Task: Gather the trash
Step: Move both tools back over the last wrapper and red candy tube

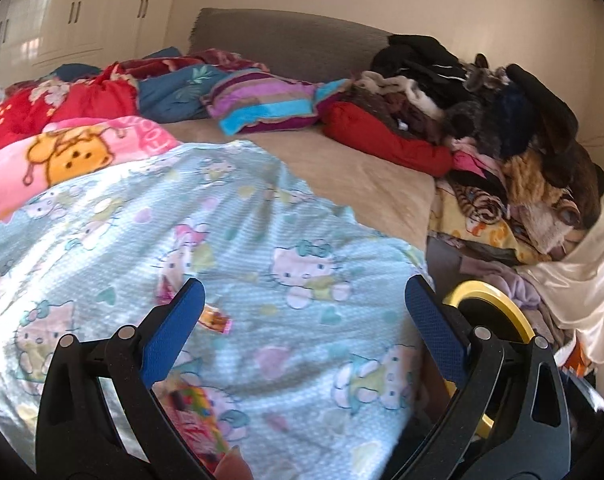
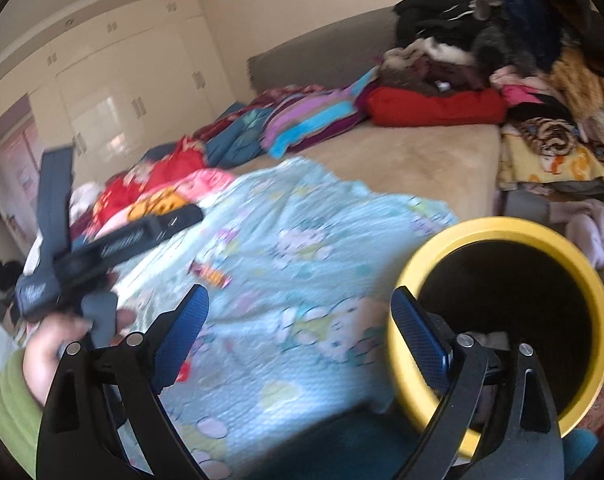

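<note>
An orange-red candy wrapper [image 1: 216, 319] [image 2: 210, 274] lies on the light blue cartoon-cat blanket [image 1: 262, 216] [image 2: 302, 240]. My left gripper [image 1: 304, 300] is open just above the blanket, with the wrapper beside its left fingertip. A second colourful wrapper [image 1: 192, 412] lies closer, under the left finger. My right gripper [image 2: 300, 296] is open and holds nothing. Its right finger overlaps the near rim of a yellow bin [image 2: 498, 226] with a dark inside. The same bin [image 1: 486, 294] shows behind the left gripper's right finger. In the right wrist view a hand [image 2: 50, 356] holds the blurred left gripper [image 2: 128, 184].
The bed [image 1: 362, 164] carries crumpled blankets and a striped pillow [image 1: 262, 100] at the back, and a tall pile of clothes [image 1: 502, 120] on the right. White wardrobes [image 2: 114, 100] line the far left wall. More cloth lies on the floor beyond the bin.
</note>
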`<action>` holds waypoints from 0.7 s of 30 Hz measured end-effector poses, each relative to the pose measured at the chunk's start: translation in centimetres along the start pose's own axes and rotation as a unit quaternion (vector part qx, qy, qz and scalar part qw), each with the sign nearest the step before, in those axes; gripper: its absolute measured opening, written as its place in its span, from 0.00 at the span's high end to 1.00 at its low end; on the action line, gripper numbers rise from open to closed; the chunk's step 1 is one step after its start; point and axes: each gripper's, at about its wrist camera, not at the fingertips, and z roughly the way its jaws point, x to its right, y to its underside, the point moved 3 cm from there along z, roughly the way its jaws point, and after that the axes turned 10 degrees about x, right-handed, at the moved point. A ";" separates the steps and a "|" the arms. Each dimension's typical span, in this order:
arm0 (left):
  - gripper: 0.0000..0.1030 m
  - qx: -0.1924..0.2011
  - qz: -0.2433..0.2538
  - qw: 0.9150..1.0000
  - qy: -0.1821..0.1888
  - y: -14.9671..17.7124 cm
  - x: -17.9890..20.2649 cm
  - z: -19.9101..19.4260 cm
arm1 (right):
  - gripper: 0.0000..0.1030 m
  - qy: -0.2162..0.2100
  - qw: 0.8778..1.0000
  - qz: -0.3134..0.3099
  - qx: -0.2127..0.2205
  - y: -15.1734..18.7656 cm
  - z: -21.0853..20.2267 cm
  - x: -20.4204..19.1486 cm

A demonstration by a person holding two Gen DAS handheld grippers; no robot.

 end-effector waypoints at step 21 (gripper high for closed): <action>0.11 -0.047 -0.054 0.995 -0.063 2.2 -14.1 2.4 | 0.23 -0.099 0.979 -0.094 -0.151 8.4 9.5 -11.9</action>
